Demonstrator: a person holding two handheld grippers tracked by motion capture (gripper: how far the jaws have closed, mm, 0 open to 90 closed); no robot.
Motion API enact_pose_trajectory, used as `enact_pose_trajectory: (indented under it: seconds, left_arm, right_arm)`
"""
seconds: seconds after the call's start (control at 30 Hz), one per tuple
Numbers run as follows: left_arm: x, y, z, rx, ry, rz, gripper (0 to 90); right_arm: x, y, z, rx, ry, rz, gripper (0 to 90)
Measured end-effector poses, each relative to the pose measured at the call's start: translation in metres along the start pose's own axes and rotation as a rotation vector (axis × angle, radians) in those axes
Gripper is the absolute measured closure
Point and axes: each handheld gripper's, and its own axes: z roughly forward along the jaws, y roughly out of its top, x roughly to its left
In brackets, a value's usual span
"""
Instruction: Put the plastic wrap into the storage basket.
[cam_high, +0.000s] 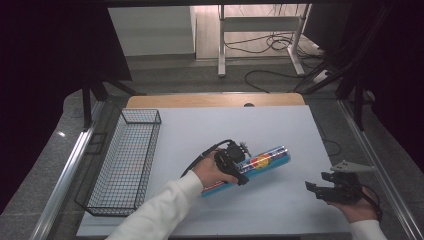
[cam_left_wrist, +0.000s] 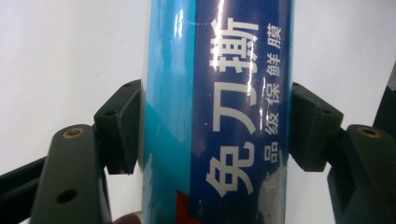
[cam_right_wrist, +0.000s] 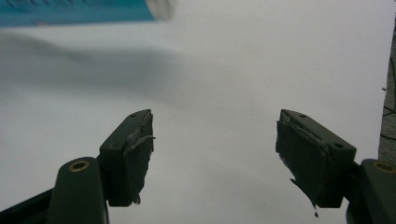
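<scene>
Hidden and cut off

We see the roll (cam_left_wrist: 217, 112) run past top and bottom edges; the left gripper (cam_high: 235, 162) covers its middle.

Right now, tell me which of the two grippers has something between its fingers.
The left gripper: its fingers clamp the blue roll at mid-table. The right gripper, near the table's right edge, is open and empty.
</scene>
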Motion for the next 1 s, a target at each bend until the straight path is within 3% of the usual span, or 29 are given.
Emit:
enact_pose_trajectory:
  seconds: [0.17,0.3,0.47,0.63,0.83,1.0]
  left_arm:
    - [0.009,-0.015,-0.025,-0.031,0.017,-0.032,31.2]
    - [0.019,-0.030,-0.050,-0.058,0.055,-0.064,31.2]
    - [0.028,-0.044,-0.068,-0.089,0.076,-0.096,31.2]
    - [0.041,-0.071,-0.099,-0.133,0.115,-0.159,31.3]
    - [0.050,-0.093,-0.119,-0.157,0.158,-0.211,31.3]
    - [0.060,-0.115,-0.138,-0.149,0.201,-0.252,31.3]
  right_arm:
    - [0.000,0.000,-0.001,-0.005,-0.003,0.002,28.0]
    - [0.000,0.001,-0.001,-0.005,-0.004,0.002,28.0]
    - [0.001,0.002,-0.001,-0.007,-0.001,0.003,28.1]
    - [0.001,0.002,-0.001,-0.009,0.002,0.005,28.1]
    - [0.002,0.004,-0.002,-0.020,0.000,0.000,28.1]
    - [0.002,0.005,-0.001,-0.017,0.002,0.000,28.1]
